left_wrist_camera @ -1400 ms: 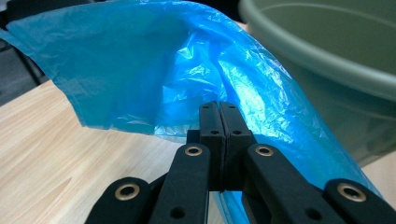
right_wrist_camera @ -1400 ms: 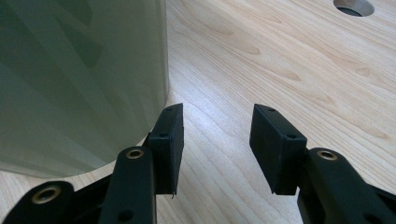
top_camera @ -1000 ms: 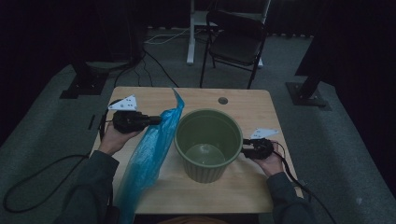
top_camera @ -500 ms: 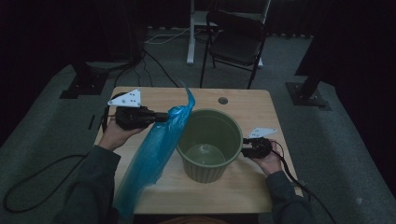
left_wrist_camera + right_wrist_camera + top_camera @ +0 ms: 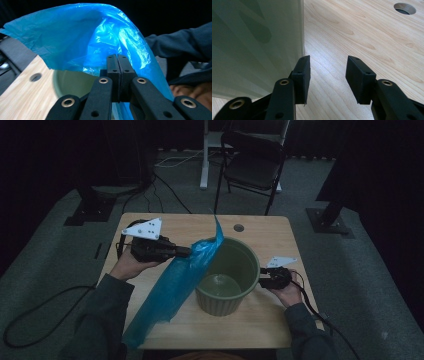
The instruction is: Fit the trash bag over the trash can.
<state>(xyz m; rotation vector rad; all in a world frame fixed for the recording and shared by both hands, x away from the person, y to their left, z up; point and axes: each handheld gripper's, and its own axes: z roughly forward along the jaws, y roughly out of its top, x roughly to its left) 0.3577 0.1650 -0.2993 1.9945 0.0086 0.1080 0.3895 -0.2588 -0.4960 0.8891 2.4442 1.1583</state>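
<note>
High view looks forward and down over the whole table (image 5: 260, 227); each gripper view sits close behind its jaws, both sharing the green bin (image 5: 227, 275) with it.

left claw (image 5: 187, 252): jaws pressed together, raised | right claw (image 5: 261, 281): jaws apart, held low

No legible text, label, brand, number or sign on anything here.
</note>
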